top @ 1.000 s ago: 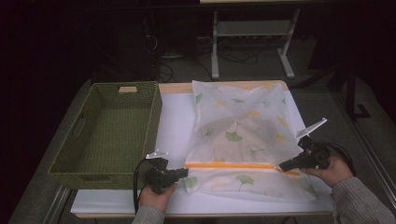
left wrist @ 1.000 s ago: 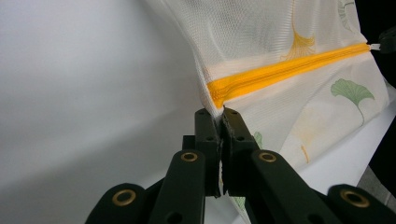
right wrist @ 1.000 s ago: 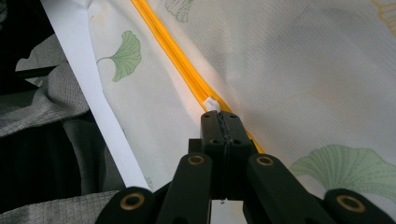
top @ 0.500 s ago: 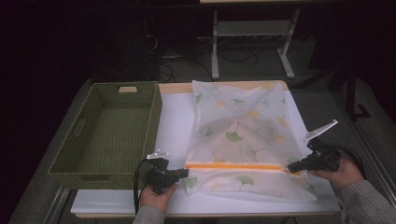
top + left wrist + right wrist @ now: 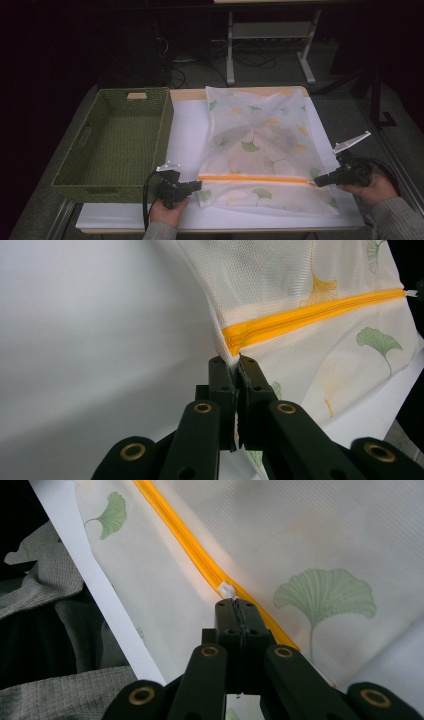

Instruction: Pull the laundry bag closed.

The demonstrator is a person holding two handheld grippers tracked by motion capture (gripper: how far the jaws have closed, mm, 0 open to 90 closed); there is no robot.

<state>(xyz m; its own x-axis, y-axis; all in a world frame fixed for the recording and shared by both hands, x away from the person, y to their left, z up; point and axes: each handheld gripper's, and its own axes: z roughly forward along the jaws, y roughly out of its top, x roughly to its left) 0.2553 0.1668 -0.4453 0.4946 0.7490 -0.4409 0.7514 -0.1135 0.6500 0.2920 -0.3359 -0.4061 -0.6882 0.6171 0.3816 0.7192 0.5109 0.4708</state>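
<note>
Near table edge: mesh laundry bag (image 5: 260, 145) with ginkgo-leaf print lies flat on the white table cover (image 5: 185, 125), its orange zipper (image 5: 255, 178) running crosswise in front of you.
Left gripper (image 5: 197, 186): jaws pressed together on the bag fabric right at the zipper's left end (image 5: 231, 340). Reads as your anchor, keeping the seam taut so the slider can run.
Right gripper (image 5: 320, 181): jaws clamped on the small white zipper pull (image 5: 226, 589) at the zipper's right end.
Why held so: opposite ends gripped, zipper stretched straight between them. My read is you're at the end of the zip travel, slider hard right.
Left hand pose: your hand (image 5: 167, 212) comes in from the near edge, gripper level and pointing right along the zipper line.
Right hand pose: your hand (image 5: 372, 187) is off the table's right corner, gripper level, pointing left at the zipper end, grey plate (image 5: 351, 142) tilted up.
Basket: green woven basket (image 5: 112, 142) sits on the left, just beside the bag.
Risk: pull tab is tiny; a skewed tug could slip it out of the jaws.
</note>
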